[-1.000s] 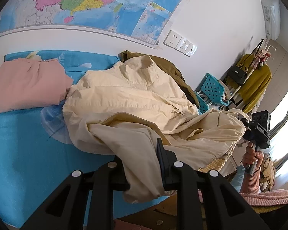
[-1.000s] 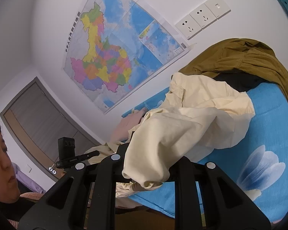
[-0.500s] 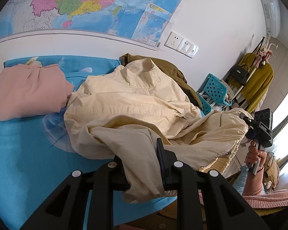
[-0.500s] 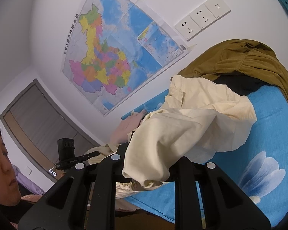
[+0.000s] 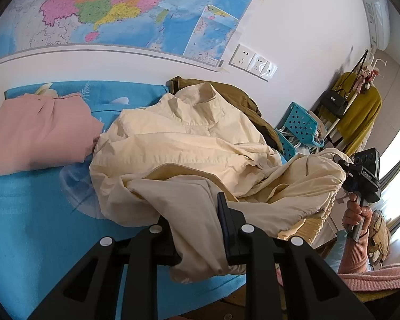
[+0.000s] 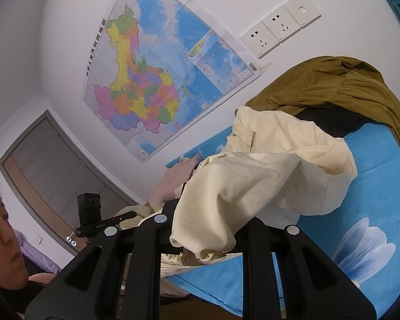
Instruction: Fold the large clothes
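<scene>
A large cream jacket [image 5: 189,144] lies crumpled on the blue flowered bedsheet [image 5: 26,213], its collar toward the wall. My left gripper [image 5: 197,229] is shut on a fold of the jacket's near edge. My right gripper [image 6: 205,229] is shut on another part of the cream jacket [image 6: 266,176] and holds it lifted off the sheet [image 6: 373,213]. The right gripper also shows at the right of the left wrist view [image 5: 359,178], with cream cloth stretched to it.
A folded pink garment [image 5: 32,136] lies on the sheet at the left. An olive-brown garment [image 6: 333,88] is heaped by the wall behind the jacket. Blue plastic baskets [image 5: 301,125] and a clothes rack [image 5: 357,106] stand beyond the bed. A map hangs on the wall [image 5: 120,13].
Both grippers have pushed a little toward the wall with the cloth in them. The jacket has bunched slightly closer to the olive garment.
</scene>
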{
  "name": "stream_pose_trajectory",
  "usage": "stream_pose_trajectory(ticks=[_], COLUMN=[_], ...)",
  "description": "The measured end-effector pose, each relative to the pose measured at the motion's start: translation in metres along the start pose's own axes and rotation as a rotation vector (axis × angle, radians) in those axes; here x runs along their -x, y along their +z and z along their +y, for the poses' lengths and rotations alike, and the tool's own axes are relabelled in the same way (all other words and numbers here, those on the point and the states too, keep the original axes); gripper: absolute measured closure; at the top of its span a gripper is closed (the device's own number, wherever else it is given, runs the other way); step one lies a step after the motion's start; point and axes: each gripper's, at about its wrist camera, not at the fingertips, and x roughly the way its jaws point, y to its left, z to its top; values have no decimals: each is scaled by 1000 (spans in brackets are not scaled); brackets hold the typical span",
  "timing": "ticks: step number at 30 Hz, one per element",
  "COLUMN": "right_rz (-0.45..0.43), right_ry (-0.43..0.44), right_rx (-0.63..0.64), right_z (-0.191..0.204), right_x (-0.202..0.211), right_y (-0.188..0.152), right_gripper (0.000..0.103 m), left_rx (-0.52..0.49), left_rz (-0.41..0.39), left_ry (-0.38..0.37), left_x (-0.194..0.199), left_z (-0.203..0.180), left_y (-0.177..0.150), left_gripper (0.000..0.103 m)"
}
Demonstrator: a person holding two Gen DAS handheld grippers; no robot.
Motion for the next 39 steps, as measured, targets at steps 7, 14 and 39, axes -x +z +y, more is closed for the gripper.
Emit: stream_pose_trajectory(ticks=[7, 14, 39], right_rz=[1, -1, 1], right_ry=[0, 2, 2], right_rx=[0, -2, -5], right_z=[-1, -1, -1], right_x=[-1, -4, -13], right_y=[1, 4, 16], right_gripper=[85, 85, 85], left_rx=[0, -1, -6], left_rz=[1, 1, 2], left_ry=[4, 6, 20], left_x=[-2, -3, -9], left_z=[0, 2, 8], left_y=[5, 10, 30], left_gripper=[82, 82, 82])
